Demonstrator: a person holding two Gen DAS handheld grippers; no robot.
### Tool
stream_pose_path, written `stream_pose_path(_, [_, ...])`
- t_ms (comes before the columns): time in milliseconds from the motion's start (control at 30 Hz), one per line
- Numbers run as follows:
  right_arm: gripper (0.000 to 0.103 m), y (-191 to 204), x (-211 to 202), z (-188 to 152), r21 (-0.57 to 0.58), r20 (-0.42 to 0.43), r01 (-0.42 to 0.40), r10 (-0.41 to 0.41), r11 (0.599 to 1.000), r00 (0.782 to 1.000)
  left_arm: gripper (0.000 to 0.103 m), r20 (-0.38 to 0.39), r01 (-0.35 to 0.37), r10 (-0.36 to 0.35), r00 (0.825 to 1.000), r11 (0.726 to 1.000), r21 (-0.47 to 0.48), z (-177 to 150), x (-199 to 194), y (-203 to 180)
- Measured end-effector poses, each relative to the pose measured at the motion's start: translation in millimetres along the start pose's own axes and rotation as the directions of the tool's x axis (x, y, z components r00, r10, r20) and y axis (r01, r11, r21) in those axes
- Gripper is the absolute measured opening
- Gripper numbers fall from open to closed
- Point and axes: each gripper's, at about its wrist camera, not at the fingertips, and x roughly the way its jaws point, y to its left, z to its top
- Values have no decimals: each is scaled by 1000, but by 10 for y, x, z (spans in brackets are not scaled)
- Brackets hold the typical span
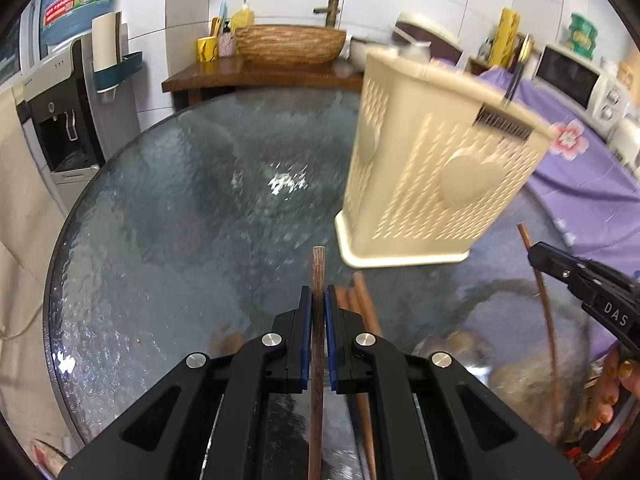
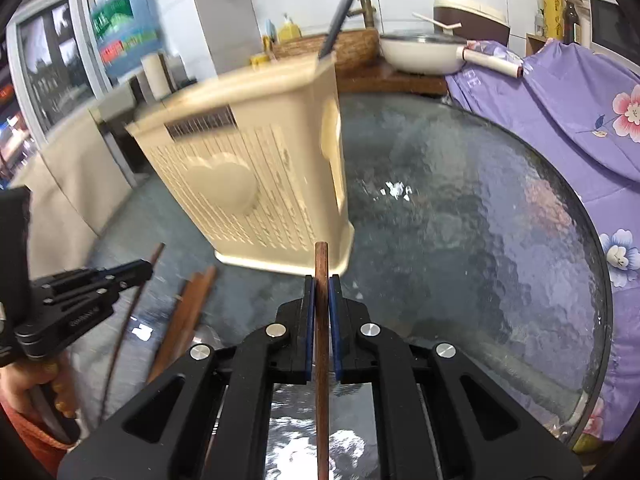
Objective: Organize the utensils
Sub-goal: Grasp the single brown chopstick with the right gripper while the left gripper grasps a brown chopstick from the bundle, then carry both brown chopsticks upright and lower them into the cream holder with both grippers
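Perforated cream plastic utensil holder (image 1: 432, 168) set on round textured-glass table (image 1: 168, 216), loose brown wooden chopsticks (image 1: 356, 304) laid before it, woven basin (image 1: 290, 44) on wooden counter (image 1: 256, 76) behind table.

Bright indoor light, glare on glass table (image 1: 180, 200), motion-blurred holder (image 1: 436, 168), fisheye-warped edges

Black tool (image 1: 319, 300), blue pads (image 1: 306, 336), silver screws; gold-painted fingernails.
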Motion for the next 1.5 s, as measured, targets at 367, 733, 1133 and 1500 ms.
stream_pose_path(367, [8, 104, -889, 277, -56, 134, -145, 151, 988, 979, 6, 150, 92, -97, 984, 995, 37, 207, -784, -143])
stream_pose_path(733, [7, 176, -1412, 290, -123, 156, -183, 201, 975, 967, 6, 213, 103, -124, 969, 989, 110, 201, -1295, -148])
stream_pose_path(1133, [8, 335, -1522, 410, -181, 177, -167, 199, 969, 964, 6, 241, 94, -120, 963, 988, 119, 286, -1417, -125])
stream_pose_path(1500, [7, 460, -1473, 604, -219, 160, -149, 186, 964, 970, 6, 257, 92, -125, 958, 986, 137, 432, -1487, -144])
